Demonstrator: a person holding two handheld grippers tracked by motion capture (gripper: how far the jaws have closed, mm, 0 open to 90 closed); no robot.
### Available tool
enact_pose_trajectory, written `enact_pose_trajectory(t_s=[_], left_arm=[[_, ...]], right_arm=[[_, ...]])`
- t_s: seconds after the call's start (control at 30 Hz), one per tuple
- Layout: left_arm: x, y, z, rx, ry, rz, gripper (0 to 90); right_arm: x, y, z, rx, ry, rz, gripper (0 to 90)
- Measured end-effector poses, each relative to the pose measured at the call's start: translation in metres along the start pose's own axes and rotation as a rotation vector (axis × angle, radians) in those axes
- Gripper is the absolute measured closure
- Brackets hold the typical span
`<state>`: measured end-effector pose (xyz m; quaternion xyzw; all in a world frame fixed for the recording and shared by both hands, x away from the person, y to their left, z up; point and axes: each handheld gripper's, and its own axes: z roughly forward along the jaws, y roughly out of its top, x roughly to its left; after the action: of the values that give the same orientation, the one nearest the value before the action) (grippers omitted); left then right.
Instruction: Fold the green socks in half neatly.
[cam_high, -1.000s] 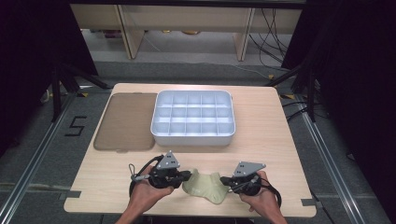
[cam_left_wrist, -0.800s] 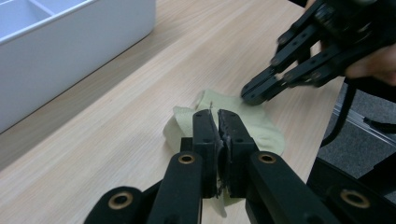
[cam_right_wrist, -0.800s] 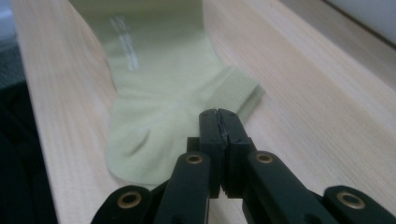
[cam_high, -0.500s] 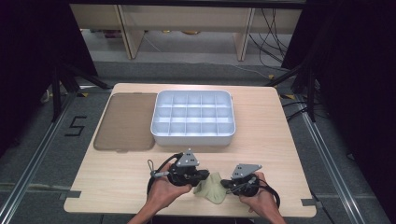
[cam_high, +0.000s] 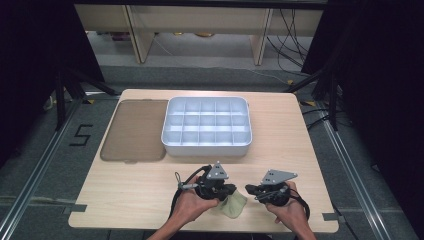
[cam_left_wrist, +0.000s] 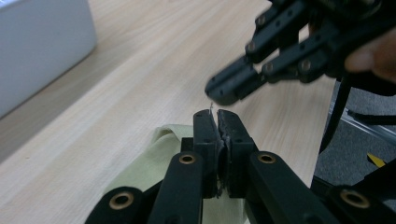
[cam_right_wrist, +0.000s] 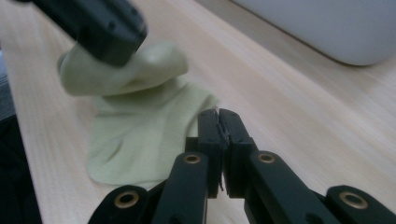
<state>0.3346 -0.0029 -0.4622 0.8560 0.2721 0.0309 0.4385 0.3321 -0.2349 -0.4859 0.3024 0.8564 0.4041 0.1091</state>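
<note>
Left claw grips the pale cloth at the desk front edge. Right claw is closed and empty; its own view shows the cloth's raised fold.

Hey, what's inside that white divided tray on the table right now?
The white divided tray shows bare compartments in the high view; nothing lies in any visible cell. Its near wall hides a strip of the front row's floor.
</note>
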Motion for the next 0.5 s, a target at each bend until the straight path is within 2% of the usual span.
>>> enact_pose_trajectory(t_s=[0.03, 0.07, 0.1, 0.17, 0.23, 0.27, 0.37, 0.4, 0.43, 0.47, 0.5], left_arm=[[-0.001, 0.000, 0.003, 0.005, -0.002, 0.005, 85.8], [-0.002, 0.000, 0.005, 0.011, -0.002, 0.015, 85.7], [-0.003, 0.000, 0.008, 0.016, 0.000, 0.014, 85.6], [-0.002, 0.000, 0.012, 0.020, -0.009, 0.019, 85.7], [-0.003, 0.000, 0.016, 0.028, -0.010, 0.000, 85.7], [-0.002, 0.000, 0.018, 0.032, -0.017, 0.014, 85.7], [-0.002, -0.002, 0.023, 0.047, -0.011, 0.012, 85.6], [-0.002, -0.004, 0.028, 0.052, -0.024, 0.006, 85.4], [-0.002, -0.004, 0.028, 0.052, -0.024, 0.006, 84.9], [-0.002, -0.005, 0.030, 0.065, -0.027, 0.011, 83.9], [-0.002, -0.005, 0.032, 0.055, -0.031, 0.011, 82.5]], right_arm=[[0.001, -0.001, -0.003, 0.013, -0.005, 0.053, 88.2], [-0.003, -0.002, -0.004, -0.003, -0.018, 0.026, 88.3], [-0.005, -0.002, -0.006, -0.001, -0.023, 0.019, 88.3], [-0.007, -0.003, -0.009, -0.010, -0.035, 0.032, 88.2], [-0.009, -0.004, -0.011, -0.017, -0.043, 0.027, 88.2], [-0.010, -0.004, -0.012, -0.020, -0.046, 0.028, 88.2], [-0.011, -0.005, -0.014, -0.018, -0.054, 0.031, 88.0], [-0.011, -0.006, -0.016, -0.027, -0.061, 0.056, 87.8], [-0.012, -0.006, -0.017, -0.023, -0.056, 0.061, 87.6], [-0.014, -0.006, -0.016, -0.029, -0.054, 0.045, 87.5], [-0.014, -0.006, -0.018, -0.023, -0.056, 0.063, 87.5]])
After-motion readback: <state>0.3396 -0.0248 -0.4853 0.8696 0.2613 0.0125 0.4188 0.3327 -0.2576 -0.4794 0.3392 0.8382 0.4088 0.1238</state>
